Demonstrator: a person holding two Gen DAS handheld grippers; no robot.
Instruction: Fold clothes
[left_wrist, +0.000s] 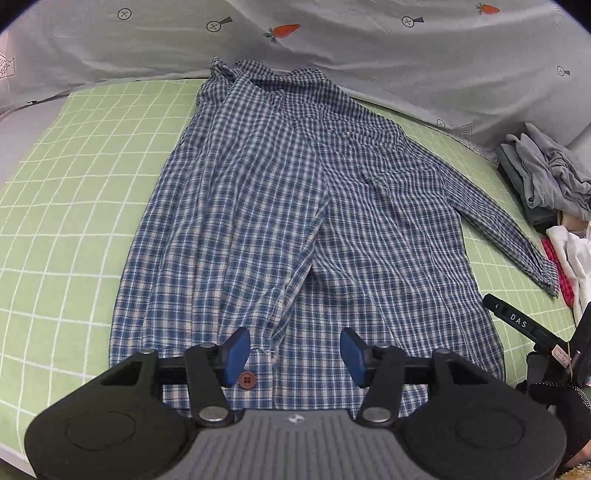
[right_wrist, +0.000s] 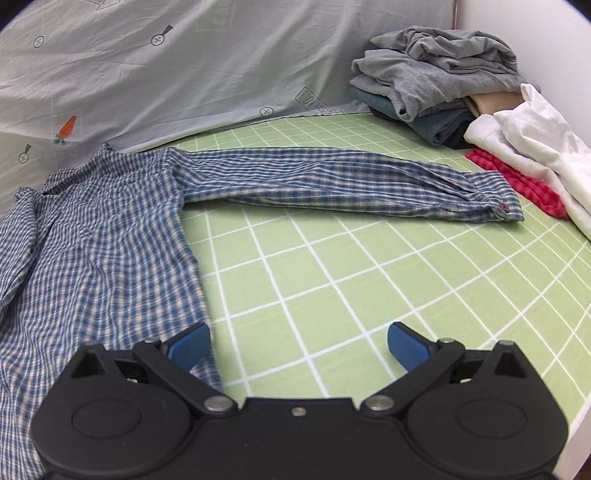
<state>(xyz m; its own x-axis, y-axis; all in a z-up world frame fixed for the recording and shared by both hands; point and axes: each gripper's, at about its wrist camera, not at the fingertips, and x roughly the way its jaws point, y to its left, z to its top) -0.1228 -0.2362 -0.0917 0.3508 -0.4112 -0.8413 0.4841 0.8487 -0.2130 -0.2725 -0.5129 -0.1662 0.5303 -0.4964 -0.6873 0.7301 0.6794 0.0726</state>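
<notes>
A blue-and-white checked shirt (left_wrist: 295, 206) lies spread on the green grid sheet (left_wrist: 74, 184), collar at the far end, one side folded inward over the body. My left gripper (left_wrist: 295, 356) hovers over the shirt's near hem beside a brown button (left_wrist: 246, 380); its blue pads stand apart and hold no cloth. In the right wrist view the shirt's body (right_wrist: 92, 251) lies at the left and its sleeve (right_wrist: 351, 181) stretches out to the right. My right gripper (right_wrist: 299, 347) is wide open above the sheet (right_wrist: 369, 277), its left pad over the shirt's edge.
A grey patterned cloth (left_wrist: 332, 44) rises behind the bed. A stack of folded grey and denim clothes (right_wrist: 436, 77) sits at the far right, with a white garment (right_wrist: 535, 140) and a red checked one (right_wrist: 517, 181) beside it. The other gripper's black body (left_wrist: 546, 343) shows at the right edge.
</notes>
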